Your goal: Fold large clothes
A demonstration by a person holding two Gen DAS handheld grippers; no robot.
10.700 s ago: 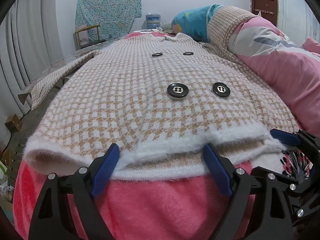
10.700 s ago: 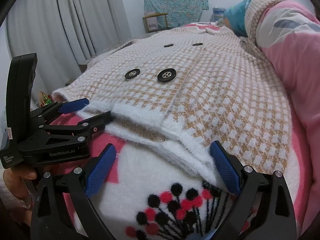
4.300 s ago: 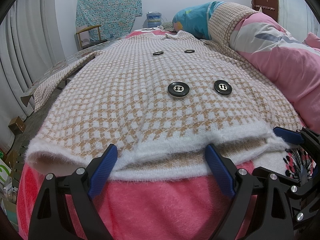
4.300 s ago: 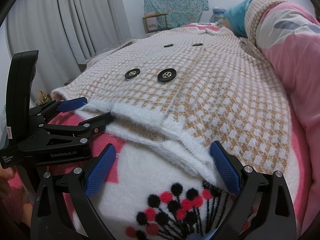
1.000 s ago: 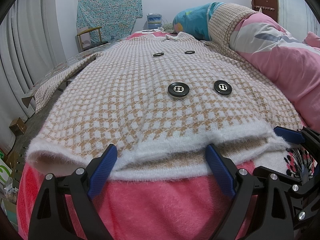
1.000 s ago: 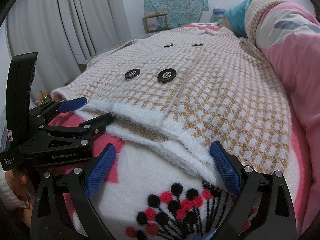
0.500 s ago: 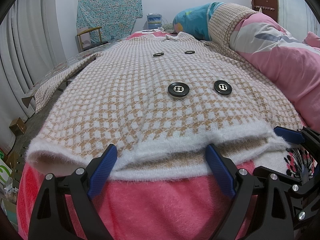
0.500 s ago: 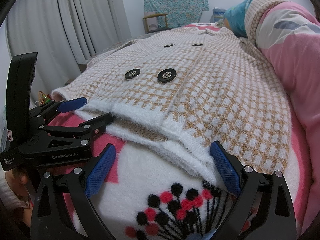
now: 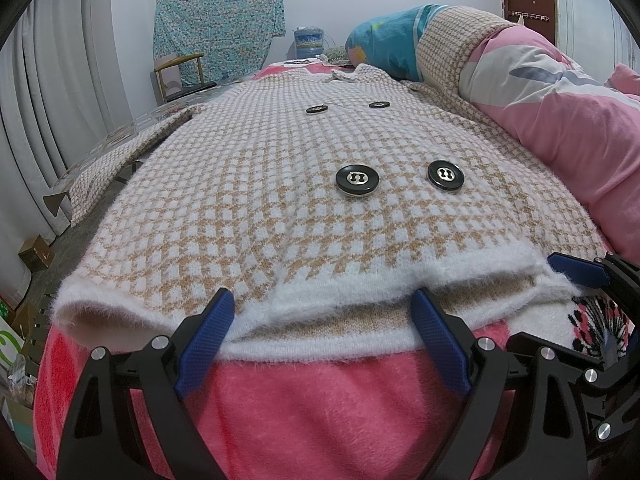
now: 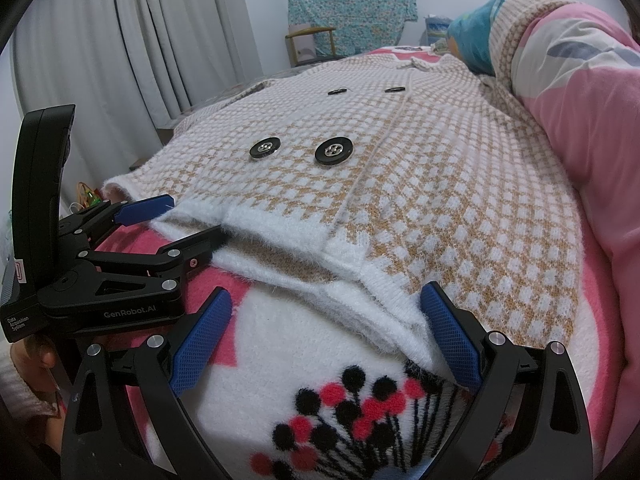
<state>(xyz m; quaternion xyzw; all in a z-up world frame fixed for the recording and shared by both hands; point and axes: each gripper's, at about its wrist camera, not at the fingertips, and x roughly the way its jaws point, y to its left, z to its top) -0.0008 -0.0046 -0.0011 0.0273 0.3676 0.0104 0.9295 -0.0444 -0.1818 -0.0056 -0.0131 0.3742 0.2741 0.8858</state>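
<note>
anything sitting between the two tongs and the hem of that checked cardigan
Nothing visible does. The left tongs and right tongs both stand open right at the fluffy white hem of the beige-and-white checked knit cardigan, with only the pink fleece blanket under them.

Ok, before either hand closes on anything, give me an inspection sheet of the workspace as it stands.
Surface: bed under a pink and white fleece blanket.
Job's things: checked knit coat laid flat, four black buttons up, white hem nearest the grippers.
Clutter: rolled pink quilt along one side, lying over one sleeve.
Grippers: left gripper open at the hem, holding nothing; right gripper open, holding nothing.
Cables: nothing seen.
Surroundings: grey curtain, wooden chair, floral cloth on the wall, cardboard boxes on the floor.
</note>
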